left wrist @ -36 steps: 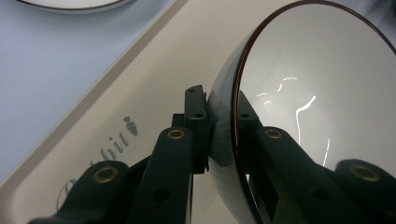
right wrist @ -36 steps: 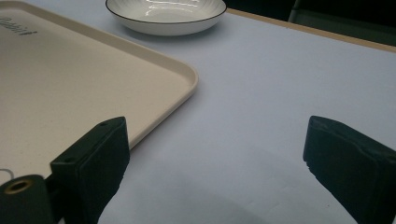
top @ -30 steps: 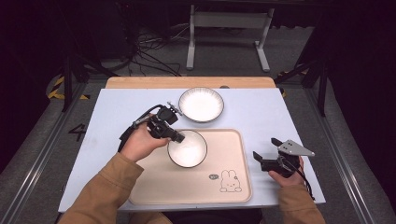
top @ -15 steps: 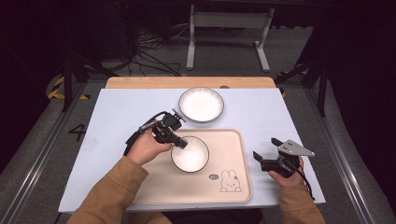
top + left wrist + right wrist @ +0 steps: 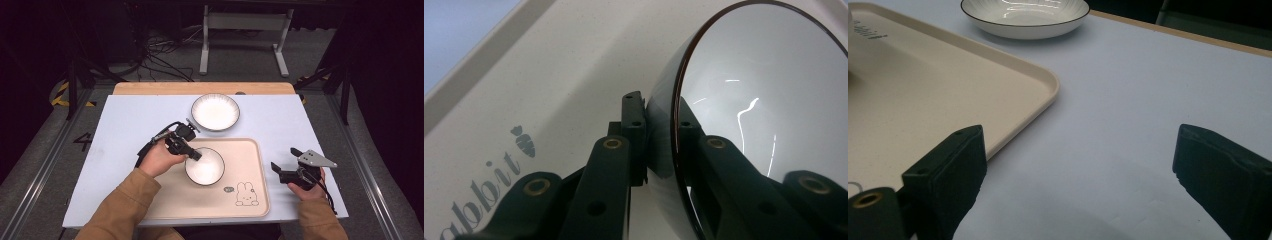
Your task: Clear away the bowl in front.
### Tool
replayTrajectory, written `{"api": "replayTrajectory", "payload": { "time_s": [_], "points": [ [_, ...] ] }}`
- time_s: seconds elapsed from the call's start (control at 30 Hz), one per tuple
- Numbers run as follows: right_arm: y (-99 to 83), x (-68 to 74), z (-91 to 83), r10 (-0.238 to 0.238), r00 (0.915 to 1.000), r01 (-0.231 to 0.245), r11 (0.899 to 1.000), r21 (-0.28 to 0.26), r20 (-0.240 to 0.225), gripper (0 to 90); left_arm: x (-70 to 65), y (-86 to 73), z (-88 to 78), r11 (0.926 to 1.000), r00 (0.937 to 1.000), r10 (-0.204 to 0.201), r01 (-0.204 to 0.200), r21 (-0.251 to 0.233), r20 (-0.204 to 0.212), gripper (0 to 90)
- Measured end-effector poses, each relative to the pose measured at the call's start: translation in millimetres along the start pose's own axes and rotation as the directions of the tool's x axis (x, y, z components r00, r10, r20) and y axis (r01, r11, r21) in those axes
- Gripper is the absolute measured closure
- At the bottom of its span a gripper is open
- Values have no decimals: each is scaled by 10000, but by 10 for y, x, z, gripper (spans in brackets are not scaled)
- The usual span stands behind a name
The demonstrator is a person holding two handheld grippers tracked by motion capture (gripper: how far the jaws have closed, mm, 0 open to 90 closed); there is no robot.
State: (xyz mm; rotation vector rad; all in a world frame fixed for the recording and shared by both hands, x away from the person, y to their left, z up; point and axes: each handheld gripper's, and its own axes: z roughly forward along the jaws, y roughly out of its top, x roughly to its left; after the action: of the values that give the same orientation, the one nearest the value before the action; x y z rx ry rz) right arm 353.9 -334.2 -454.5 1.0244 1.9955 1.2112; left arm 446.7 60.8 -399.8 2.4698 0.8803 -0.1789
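Bowl (image 5: 206,166) sits over the middle of the beige tray (image 5: 250,150), a small white one with a dark rim, and the left gripper (image 5: 192,154) has its rim pinched on the side away from the rabbit drawing (image 5: 245,194) that marks the tray's near right corner. In the left gripper view the bowl (image 5: 764,100) stands out large, with one black jaw against its outer wall and the other inside the rim, pressed tight on the wall between them. I cannot tell from any view whether the bowl's foot is resting on the tray or just above it. The tray's printed word (image 5: 479,190) and a small carrot mark (image 5: 524,141) lie on the tray floor beside those jaws.

The right gripper (image 5: 280,172) is held just off the tray's right edge, low over the light blue table (image 5: 125,125), and its jaws are spread wide with nothing between them. In its own view they frame bare table, with the tray's rounded corner (image 5: 1045,85) to one side.

Beyond the tray's far edge, just apart from it, a wider white plate (image 5: 215,111) with a dark rim rests on the table. The plate (image 5: 1025,17) also shows past the tray in the right gripper view.
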Motion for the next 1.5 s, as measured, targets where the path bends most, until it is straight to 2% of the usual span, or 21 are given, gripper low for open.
{"api": "replayTrajectory", "payload": {
  "time_s": [0.27,0.53,0.67,1.07,1.17,1.27,1.37,1.4,1.47,1.5],
  "points": [
    [0,0,0,-3,10000,3,10000,-5,-2,78,30,-10,43,9999,9999,-149,149,-38,72,821],
    [0,1,-1,-8,10000,8,10000,-9,-1,78,48,-10,87,9997,9997,-252,252,-39,-28,821],
    [0,2,-1,-15,10000,15,10000,-9,0,78,52,-9,104,9995,9995,-294,294,-77,105,821],
    [1,1,3,-19,10000,19,10000,7,-13,78,78,-20,99,9988,9987,-479,477,73,198,816],
    [1,1,3,-22,10000,22,10000,9,-14,78,86,-26,87,9985,9984,-553,553,-51,86,810],
    [1,0,3,-20,10000,20,10000,9,-13,78,109,-32,42,9974,9974,-605,619,-361,392,766],
    [1,0,5,-16,10000,16,10000,11,-27,78,104,-37,0,9965,9973,-592,616,-567,434,685],
    [1,0,5,-9,10000,9,10000,12,-28,78,84,-52,-48,9947,9993,-232,260,-995,291,635],
    [1,-1,5,-9,10000,9,10000,9,-23,78,62,-70,-96,9910,9999,85,-74,-1337,77,581],
    [1,-1,5,-9,10000,9,10000,9,-23,78,62,-70,-96,9910,9999,85,-74,-1337,77,535]
  ]
}}
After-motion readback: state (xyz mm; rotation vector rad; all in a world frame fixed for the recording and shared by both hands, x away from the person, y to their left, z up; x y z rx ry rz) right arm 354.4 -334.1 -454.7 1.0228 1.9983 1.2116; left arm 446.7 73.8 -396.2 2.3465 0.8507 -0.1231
